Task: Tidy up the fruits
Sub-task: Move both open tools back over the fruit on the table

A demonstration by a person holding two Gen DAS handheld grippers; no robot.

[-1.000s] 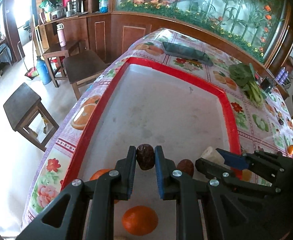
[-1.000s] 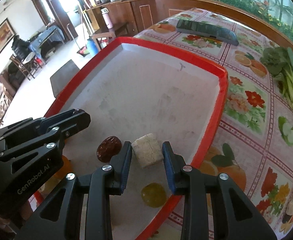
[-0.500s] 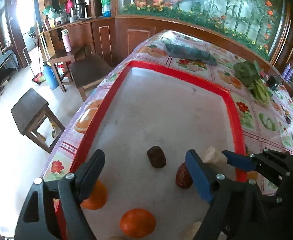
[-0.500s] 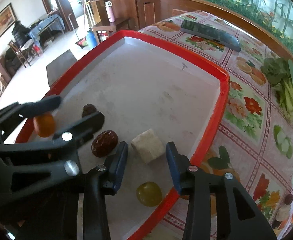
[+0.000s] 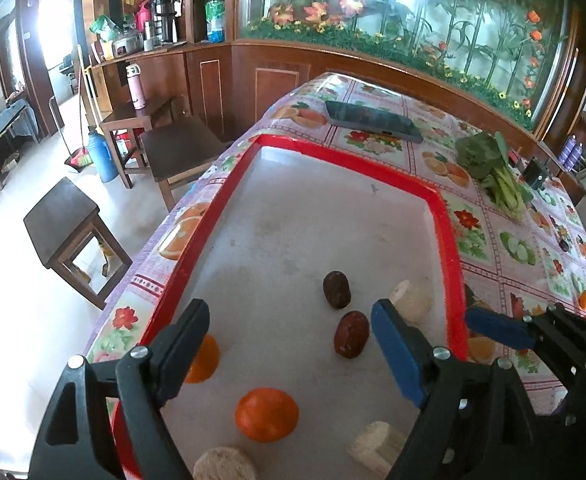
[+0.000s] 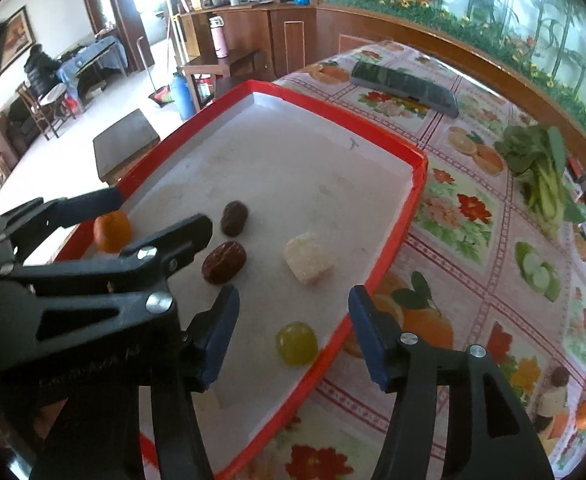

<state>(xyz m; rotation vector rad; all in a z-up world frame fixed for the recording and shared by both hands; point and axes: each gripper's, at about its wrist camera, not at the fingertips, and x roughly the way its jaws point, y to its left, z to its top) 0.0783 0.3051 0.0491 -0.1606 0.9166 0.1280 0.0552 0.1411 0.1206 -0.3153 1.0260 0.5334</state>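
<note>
Both grippers are hanging over the near end of the red tray (image 5: 449,236), tilted down at it, and neither is carrying anything. The left gripper (image 5: 289,332) is standing wide, its jaws straddling bare tray floor. The right gripper (image 6: 293,328) has just been opening and is now gaping about halfway, with nothing pressed between its pads; the pale chunk (image 6: 308,258) is sitting free on the tray just ahead of its fingertips.

The fruit is gathering at this end. Two dark dates (image 5: 337,290) (image 5: 351,334) are lying close together near the middle, apart from each other by a sliver. One orange (image 5: 267,414) is resting near the front, another (image 5: 203,360) is half hidden behind the left finger, by the rim. A yellow-green fruit (image 6: 297,343) is sitting close against the right rim. Two more pale pieces (image 5: 375,446) (image 5: 223,466) are showing at the very front.

This looks like the letting-go after a placement. To do it well, I'd say each gripper should be lifting straight away from its piece, jaws spread enough that a pad isn't dragging or rolling it. The dates and oranges will roll easily on that smooth floor, so no sideways sweep. The two grippers are crowding each other, so one should be clearing out first.
</note>
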